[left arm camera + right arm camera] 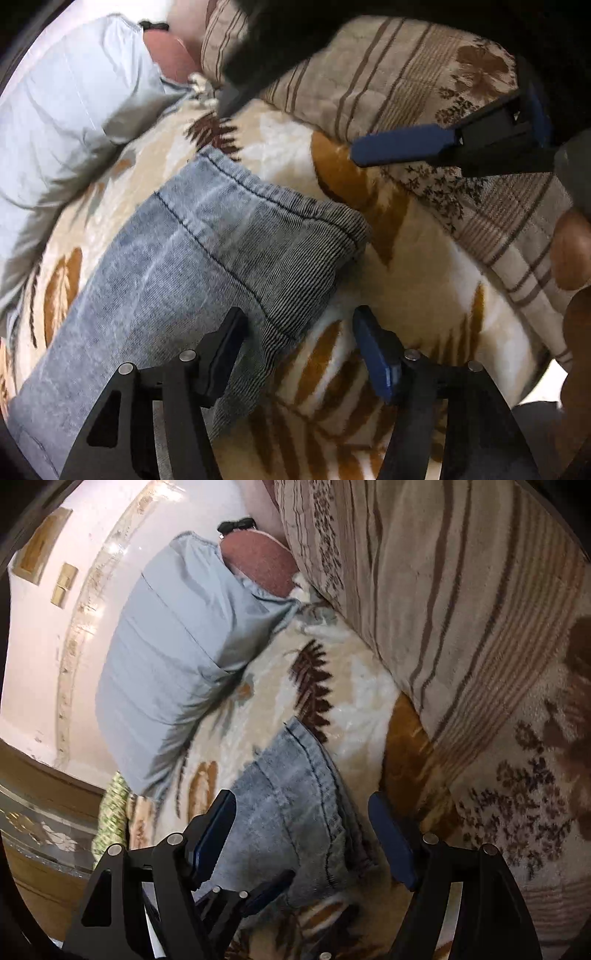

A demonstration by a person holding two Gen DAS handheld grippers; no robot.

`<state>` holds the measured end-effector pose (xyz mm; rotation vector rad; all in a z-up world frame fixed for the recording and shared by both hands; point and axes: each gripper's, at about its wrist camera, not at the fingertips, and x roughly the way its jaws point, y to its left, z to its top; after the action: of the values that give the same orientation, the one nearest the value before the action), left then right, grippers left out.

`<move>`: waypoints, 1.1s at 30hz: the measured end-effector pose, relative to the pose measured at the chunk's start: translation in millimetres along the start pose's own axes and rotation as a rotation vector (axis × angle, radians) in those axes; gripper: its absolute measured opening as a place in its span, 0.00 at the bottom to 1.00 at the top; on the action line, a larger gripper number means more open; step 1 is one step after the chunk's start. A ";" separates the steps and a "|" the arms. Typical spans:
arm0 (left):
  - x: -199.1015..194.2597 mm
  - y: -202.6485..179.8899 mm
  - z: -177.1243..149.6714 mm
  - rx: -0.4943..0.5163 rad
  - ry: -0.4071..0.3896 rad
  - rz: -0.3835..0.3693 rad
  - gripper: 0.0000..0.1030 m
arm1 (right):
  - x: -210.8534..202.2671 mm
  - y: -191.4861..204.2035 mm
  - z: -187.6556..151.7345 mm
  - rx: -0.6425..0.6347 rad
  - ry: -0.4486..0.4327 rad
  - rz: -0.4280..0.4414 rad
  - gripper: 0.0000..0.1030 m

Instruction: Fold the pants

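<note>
On the leaf-patterned blanket (424, 266) lie my folded jeans (207, 254) (hem toward the pillow (66, 110)); left gripper (299, 354) and right gripper (303, 834) jaws both spread, pinching nothing.

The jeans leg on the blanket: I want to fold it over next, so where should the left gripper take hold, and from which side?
Probably the stitched hem corner of the jeans leg, reached from the bare blanket side. There the edge lies free, and the open left gripper already straddles it.
</note>
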<state>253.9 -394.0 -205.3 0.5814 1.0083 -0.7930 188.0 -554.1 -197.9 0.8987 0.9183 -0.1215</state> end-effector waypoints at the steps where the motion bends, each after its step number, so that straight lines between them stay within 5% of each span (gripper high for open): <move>1: 2.0 5.2 0.7 -0.038 -0.004 -0.024 0.45 | 0.9 -0.9 -0.1 0.002 0.006 -0.017 0.74; 2: 3.0 8.5 1.9 -0.065 -0.014 -0.027 0.26 | 2.2 -2.9 -0.2 0.011 0.016 -0.024 0.74; 5: 2.3 28.9 0.7 -0.163 -0.035 -0.083 0.15 | 7.8 -9.5 -0.4 0.034 0.044 -0.011 0.74; 11: -2.9 57.5 -10.7 -0.328 -0.086 -0.222 0.14 | 22.0 -17.0 -0.3 0.079 0.105 0.041 0.74; 15: -0.9 55.7 -15.4 -0.343 -0.099 -0.226 0.14 | 38.7 -14.8 -4.3 0.078 0.157 0.016 0.70; 17: -1.6 56.4 -16.6 -0.350 -0.112 -0.228 0.14 | 45.8 -12.2 -5.7 0.077 0.176 0.027 0.59; 19: -10.4 60.5 -18.8 -0.364 -0.114 -0.233 0.14 | 55.2 -11.2 -7.7 0.080 0.201 0.033 0.31; 21: -11.1 62.4 -19.9 -0.375 -0.111 -0.231 0.14 | 64.8 -12.7 -10.8 0.083 0.230 0.017 0.20; 25: -36.9 64.9 -19.3 -0.397 -0.167 -0.238 0.14 | 46.7 3.4 -8.6 0.018 0.155 0.069 0.16; 33: -126.4 98.0 -61.3 -0.549 -0.345 -0.222 0.14 | -10.2 107.6 -28.5 -0.269 0.033 0.161 0.16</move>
<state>262.8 -251.4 -110.8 -0.1391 0.9227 -0.7361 211.7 -467.2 -131.7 0.7225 0.8654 0.1527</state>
